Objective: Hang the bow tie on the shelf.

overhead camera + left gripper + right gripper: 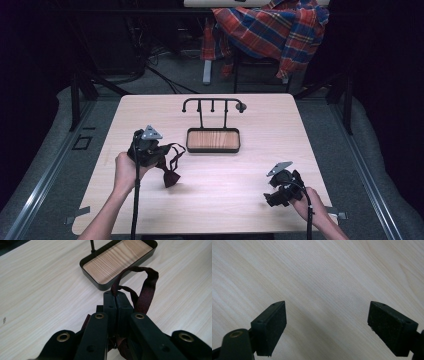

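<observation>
Left gripper point(116, 296) clamped on bow tie strap point(147, 287), lifted; right gripper point(327, 327) gapes idle. Next, probably: hang strap on far rack point(212, 107).

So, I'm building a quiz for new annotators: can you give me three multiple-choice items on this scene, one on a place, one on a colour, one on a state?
1. Where is the tray?
A. table's near edge
B. mid-table, under the hook rack
C. on the chair

2. What colour is the bow tie?
A. dark maroon
B. yellow
C. white

3. How does the right hand-held gripper stand?
A. shut on the bow tie
B. shut, empty
C. open, empty

Answers: B, the tray sits mid-table below the rack; A, the strap pinched by the left hand-held gripper is maroon; C, its jaws stand wide apart over bare table.
</observation>
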